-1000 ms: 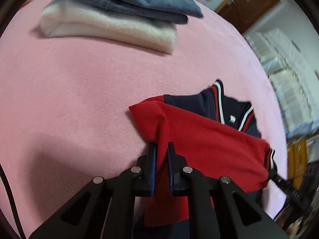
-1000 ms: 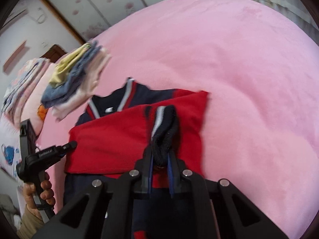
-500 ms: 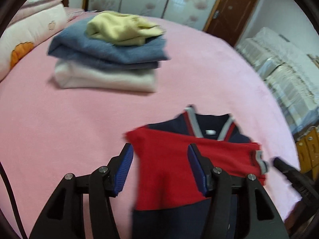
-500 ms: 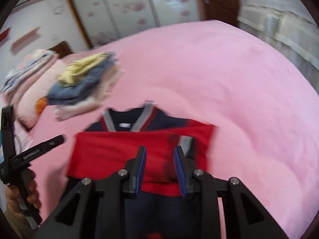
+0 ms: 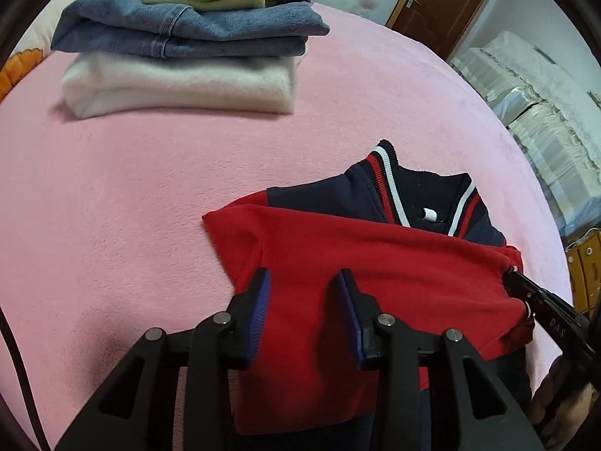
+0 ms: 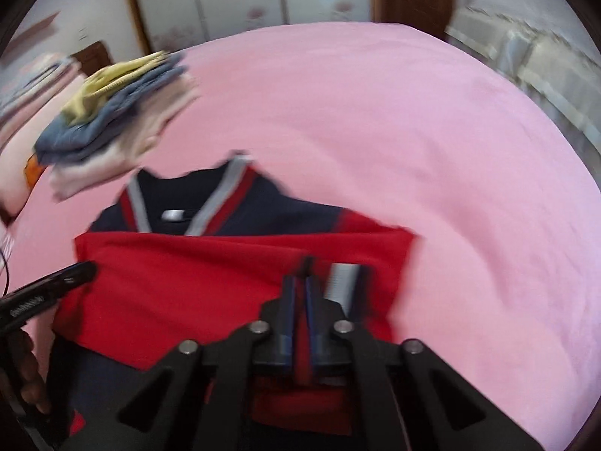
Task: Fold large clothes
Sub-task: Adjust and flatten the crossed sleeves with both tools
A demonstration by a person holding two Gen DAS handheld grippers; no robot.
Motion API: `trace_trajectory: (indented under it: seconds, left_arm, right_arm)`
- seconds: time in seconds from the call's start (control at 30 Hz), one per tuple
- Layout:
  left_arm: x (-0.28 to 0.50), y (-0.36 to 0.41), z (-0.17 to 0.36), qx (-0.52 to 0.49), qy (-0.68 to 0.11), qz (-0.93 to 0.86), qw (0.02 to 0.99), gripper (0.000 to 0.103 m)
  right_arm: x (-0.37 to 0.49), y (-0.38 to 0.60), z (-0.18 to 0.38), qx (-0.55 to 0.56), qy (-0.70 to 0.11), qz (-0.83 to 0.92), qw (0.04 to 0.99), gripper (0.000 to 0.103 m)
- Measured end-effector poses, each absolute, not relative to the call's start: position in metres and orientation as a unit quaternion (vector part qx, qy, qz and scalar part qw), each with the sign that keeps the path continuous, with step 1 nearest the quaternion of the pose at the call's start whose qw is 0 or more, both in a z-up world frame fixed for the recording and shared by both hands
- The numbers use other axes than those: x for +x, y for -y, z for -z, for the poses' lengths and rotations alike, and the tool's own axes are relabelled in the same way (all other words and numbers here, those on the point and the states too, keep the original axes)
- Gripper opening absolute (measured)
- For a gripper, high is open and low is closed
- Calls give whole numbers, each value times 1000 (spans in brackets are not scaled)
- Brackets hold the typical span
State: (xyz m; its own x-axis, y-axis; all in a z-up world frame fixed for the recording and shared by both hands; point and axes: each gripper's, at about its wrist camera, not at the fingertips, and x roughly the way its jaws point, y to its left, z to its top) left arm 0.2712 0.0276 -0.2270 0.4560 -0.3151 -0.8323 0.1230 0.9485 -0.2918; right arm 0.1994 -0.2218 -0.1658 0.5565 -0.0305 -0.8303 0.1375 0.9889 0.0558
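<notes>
A: Where is the red and navy fleece jacket (image 5: 375, 263) located?

B: On the pink bed (image 5: 131, 206), in front of the stack of folded clothes (image 5: 180, 49).

A: Tool states?

B: Left tool (image 5: 303, 300): closing astride the red sleeve fold. Right tool (image 6: 299, 304): closed, apparently empty. Sleeves should be smoothed flat before the next fold is made.

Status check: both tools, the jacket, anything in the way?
Left tool closing over red sleeve, no grip. Right tool shut, apparently empty. Jacket flat on pink bed, sleeves folded in. Folded stack well clear.
</notes>
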Motion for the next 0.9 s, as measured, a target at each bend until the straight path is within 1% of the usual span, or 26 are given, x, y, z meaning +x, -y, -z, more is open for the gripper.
trace_trajectory:
  seconds: [0.13, 0.4, 0.5, 0.57, 0.67, 0.9]
  left_arm:
    - [269, -22, 224, -83, -503, 122, 852, 36]
    - [265, -21, 214, -70, -505, 116, 852, 39]
    - [263, -22, 211, -72, -506, 116, 852, 47]
    - [261, -22, 206, -73, -504, 114, 853, 60]
    - [255, -23, 195, -67, -498, 105, 858, 70]
    - [239, -28, 168, -65, -498, 93, 860, 71]
  right_arm:
    - [194, 242, 166, 75, -472, 60, 876, 4]
    - [198, 238, 166, 80, -474, 66, 874, 6]
    - [192, 242, 164, 88, -476, 63, 873, 6]
    - [191, 242, 162, 90, -478, 64, 871, 7]
    - [189, 239, 157, 92, -480, 63, 870, 7]
    - [178, 233, 135, 93, -469, 54, 877, 7]
